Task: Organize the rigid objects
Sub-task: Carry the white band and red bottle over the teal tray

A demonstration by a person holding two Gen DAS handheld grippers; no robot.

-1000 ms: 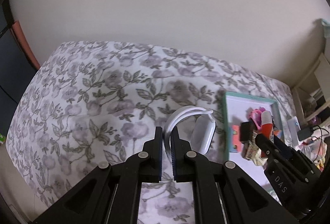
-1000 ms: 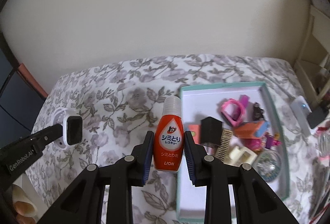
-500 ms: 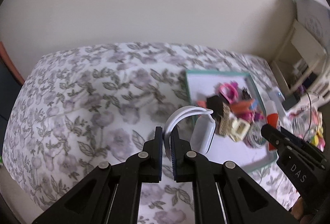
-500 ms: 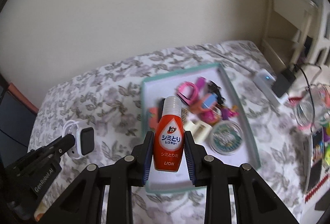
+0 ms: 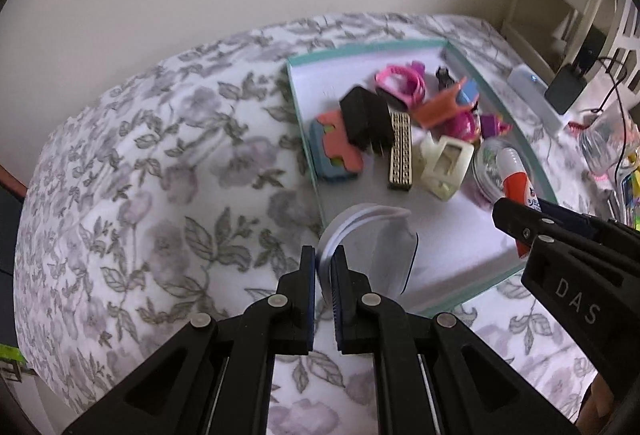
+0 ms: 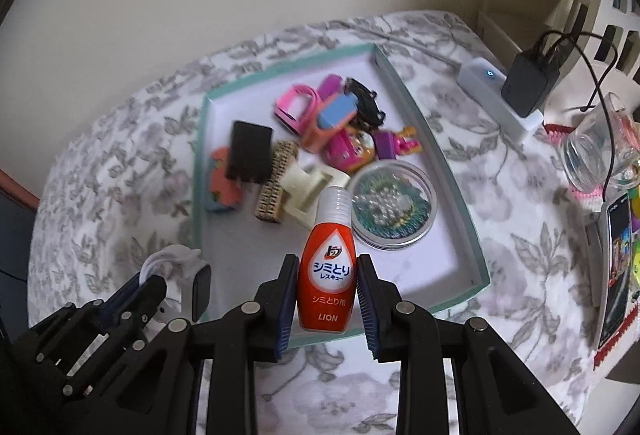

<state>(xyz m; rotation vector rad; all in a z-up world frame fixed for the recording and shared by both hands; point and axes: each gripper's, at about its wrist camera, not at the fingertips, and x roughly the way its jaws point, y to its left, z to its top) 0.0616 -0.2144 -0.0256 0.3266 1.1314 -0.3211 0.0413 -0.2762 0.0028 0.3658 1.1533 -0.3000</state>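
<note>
My right gripper (image 6: 327,299) clamped the bottle (image 6: 328,267), my left gripper (image 5: 323,267) pinched the watch (image 5: 376,247); I judged the tray's (image 6: 460,203) bare six-o'clock patch the safest drop.

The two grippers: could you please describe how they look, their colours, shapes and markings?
Both are matte black plastic linkages with silver rivets and blue ribbed pads. The left gripper shows white "GenRoboAI"-like lettering only earlier; now none is readable. The right gripper bears white "DAS" lettering on its side, seen from the left wrist. No cables or sleeves show.
</note>
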